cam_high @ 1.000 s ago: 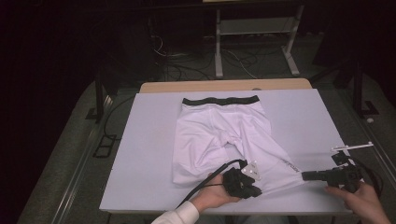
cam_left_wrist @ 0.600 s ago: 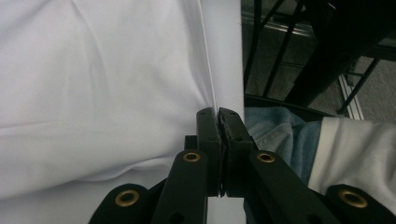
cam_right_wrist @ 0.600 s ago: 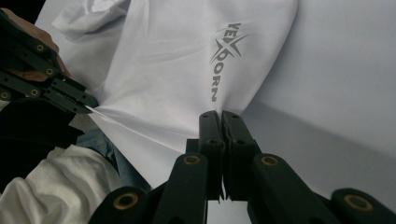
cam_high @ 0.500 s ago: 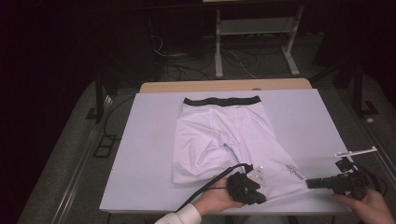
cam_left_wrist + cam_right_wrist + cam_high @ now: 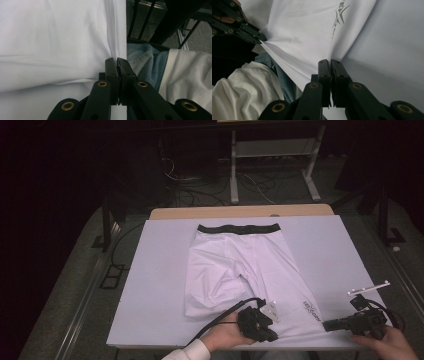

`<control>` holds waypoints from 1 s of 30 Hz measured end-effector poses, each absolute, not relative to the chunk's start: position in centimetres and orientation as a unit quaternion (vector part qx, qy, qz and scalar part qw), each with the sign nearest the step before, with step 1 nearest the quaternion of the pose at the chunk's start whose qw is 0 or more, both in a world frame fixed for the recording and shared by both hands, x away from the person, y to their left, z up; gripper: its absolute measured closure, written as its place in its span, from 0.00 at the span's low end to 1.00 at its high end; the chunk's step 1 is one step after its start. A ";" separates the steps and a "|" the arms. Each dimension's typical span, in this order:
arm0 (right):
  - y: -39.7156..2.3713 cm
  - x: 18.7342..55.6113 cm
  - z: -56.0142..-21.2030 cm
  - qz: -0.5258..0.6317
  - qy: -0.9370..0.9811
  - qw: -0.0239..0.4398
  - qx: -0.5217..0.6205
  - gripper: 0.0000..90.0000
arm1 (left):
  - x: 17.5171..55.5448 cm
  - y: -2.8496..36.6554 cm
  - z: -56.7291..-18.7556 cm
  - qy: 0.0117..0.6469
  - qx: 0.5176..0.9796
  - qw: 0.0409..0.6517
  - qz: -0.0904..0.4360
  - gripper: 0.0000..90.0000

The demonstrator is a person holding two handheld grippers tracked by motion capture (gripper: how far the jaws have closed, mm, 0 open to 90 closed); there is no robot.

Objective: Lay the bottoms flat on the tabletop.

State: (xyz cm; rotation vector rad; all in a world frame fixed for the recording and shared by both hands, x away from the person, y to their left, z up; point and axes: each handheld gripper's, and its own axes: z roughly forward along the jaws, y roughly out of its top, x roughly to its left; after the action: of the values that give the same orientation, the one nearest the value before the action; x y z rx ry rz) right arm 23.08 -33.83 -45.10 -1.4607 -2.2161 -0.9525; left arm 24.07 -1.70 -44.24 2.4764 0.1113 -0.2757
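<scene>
Left gripper [image 5: 117,61] clamped on the near hem of the white stretch-fabric shorts [image 5: 235,265]; right gripper [image 5: 329,62] likewise pinched at the hem's other corner. Since a second ago, drawn slightly toward the near edge of the white table [image 5: 150,270]. Probably stretched ready for a fold upward.

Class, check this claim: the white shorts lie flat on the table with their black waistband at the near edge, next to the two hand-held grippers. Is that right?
Not quite. In the high view the black waistband lies at the far edge of the white shorts; the leg hems are the near end, by the left hand-held gripper and right hand-held gripper. The rest holds.
</scene>
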 end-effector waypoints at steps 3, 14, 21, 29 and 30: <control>-33.9 22.9 -44.9 -0.339 -0.774 0.147 -0.514 0.83 | 24.1 -1.7 -44.2 0.041 0.940 0.319 -0.111 0.91; -33.3 23.3 -42.9 -0.380 -0.772 0.042 -0.508 0.26 | 25.0 -0.2 -42.9 0.064 0.920 0.374 -0.096 0.39; -32.3 24.3 -41.6 -0.405 -0.766 -0.002 -0.499 0.00 | 26.5 1.4 -41.6 0.103 0.903 0.407 -0.086 0.09; -32.0 25.3 -40.1 -0.435 -0.755 -0.014 -0.490 0.00 | 28.4 4.2 -39.3 0.143 0.886 0.439 -0.047 0.00; -31.9 25.4 -39.9 -0.437 -0.754 -0.016 -0.490 0.00 | 28.6 4.7 -38.9 0.145 0.885 0.441 -0.041 0.00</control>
State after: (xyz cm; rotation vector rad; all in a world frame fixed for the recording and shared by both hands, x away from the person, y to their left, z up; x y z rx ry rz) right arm 25.42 -31.91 -39.95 -1.5538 -2.3945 -1.3875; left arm 28.59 4.66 -38.92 2.1971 0.3591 -0.1024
